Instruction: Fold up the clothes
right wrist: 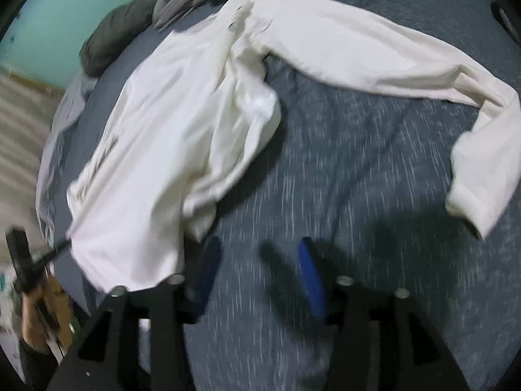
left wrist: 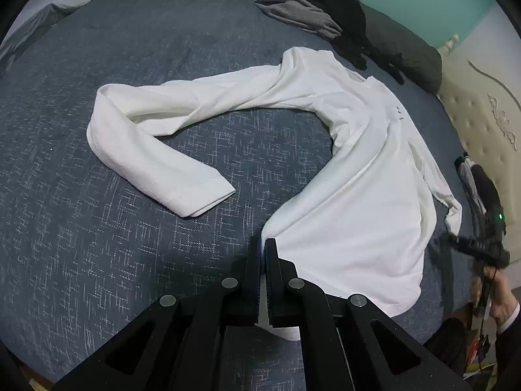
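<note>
A white long-sleeved shirt (left wrist: 358,179) lies spread on the blue-grey bedcover (left wrist: 97,244). One sleeve (left wrist: 146,150) is stretched out to the left and bent back on itself. My left gripper (left wrist: 262,247) is shut on the shirt's side edge near the hem, and white cloth shows between its fingers. In the right wrist view the shirt (right wrist: 156,130) is rumpled along its near edge and its corner is drawn toward the left gripper (right wrist: 63,246). My right gripper (right wrist: 257,254) is open over bare bedcover, with its left blue pad (right wrist: 205,273) just beside the shirt's folded edge and nothing between the pads.
Grey clothes (left wrist: 299,13) and a black garment (left wrist: 338,9) are heaped at the far side of the bed against a long dark bolster (left wrist: 410,52). A cream padded headboard (left wrist: 482,114) stands on the right. A hand (left wrist: 498,296) holds the other gripper there.
</note>
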`<state>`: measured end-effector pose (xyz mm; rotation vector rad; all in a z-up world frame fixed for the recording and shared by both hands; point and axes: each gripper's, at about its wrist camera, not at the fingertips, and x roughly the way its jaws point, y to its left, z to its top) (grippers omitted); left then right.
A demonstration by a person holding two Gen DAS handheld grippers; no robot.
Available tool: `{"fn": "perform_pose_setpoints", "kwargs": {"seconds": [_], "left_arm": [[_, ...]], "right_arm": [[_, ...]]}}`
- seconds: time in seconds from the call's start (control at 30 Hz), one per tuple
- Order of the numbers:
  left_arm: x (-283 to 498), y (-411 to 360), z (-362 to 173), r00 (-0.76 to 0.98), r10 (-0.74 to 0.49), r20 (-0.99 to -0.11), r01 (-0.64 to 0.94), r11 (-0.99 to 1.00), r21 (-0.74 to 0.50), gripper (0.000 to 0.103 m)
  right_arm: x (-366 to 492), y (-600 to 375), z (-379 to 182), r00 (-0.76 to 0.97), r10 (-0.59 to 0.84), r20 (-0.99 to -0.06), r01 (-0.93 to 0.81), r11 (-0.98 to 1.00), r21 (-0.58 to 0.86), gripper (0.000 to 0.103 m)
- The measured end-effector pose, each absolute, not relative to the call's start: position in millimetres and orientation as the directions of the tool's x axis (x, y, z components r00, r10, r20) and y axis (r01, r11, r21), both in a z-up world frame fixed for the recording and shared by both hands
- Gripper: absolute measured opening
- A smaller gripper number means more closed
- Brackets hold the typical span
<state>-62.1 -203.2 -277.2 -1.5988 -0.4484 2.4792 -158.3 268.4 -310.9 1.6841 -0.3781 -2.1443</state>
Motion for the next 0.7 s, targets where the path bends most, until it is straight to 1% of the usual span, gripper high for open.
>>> {"fn": "perform_pose_setpoints", "kwargs": {"seconds": [0.2, 0.23, 0.27, 0.3, 0.33, 0.37, 0.4, 0.5, 0.7], "left_arm": [[-63, -206, -281, -0.419, 0.309, -0.854, 0.024, -0.936, -0.351, 0.002], [-63, -206, -282, -0.418, 0.308, -0.855, 0.022, -0.937, -0.348, 0.002], [-63, -205, -282, -0.417, 0.306, -0.856, 0.020, -0.938, -0.345, 0.002], [-63, -204, -283, -0.415, 0.303, -0.858, 0.018, -0.940, -0.340, 0.002], [-64, -202, -283, -0.412, 0.299, -0.861, 0.015, -0.942, -0.335, 0.002], [-65, -201, -284, -0.409, 0.296, -0.863, 0.010, -0.944, -0.329, 0.002], [-66, -201, -283, -0.409, 0.295, -0.864, 0.009, -0.945, -0.327, 0.002], [-68, -199, -281, -0.410, 0.294, -0.863, 0.007, -0.946, -0.325, 0.002], [-68, -186, -269, -0.414, 0.301, -0.859, -0.026, -0.947, -0.319, 0.002]], "right_arm": [[-196, 256, -321, -0.248, -0.454, -0.856, 0.138, -0.891, 0.433, 0.055], [-200, 253, -324, -0.247, -0.458, -0.854, 0.140, -0.889, 0.436, 0.055], [-204, 251, -327, -0.244, -0.464, -0.852, 0.142, -0.886, 0.441, 0.052], [-207, 249, -331, -0.237, -0.467, -0.852, 0.144, -0.884, 0.444, 0.036], [-210, 248, -334, -0.229, -0.469, -0.853, 0.146, -0.883, 0.446, 0.017], [-212, 247, -337, -0.220, -0.471, -0.854, 0.148, -0.881, 0.448, 0.009], [-212, 245, -336, -0.218, -0.472, -0.854, 0.156, -0.881, 0.447, 0.004], [-207, 247, -319, -0.231, -0.472, -0.851, 0.201, -0.879, 0.433, 0.002], [-184, 282, -260, -0.267, -0.468, -0.842, 0.290, -0.873, 0.393, 0.002]]}}
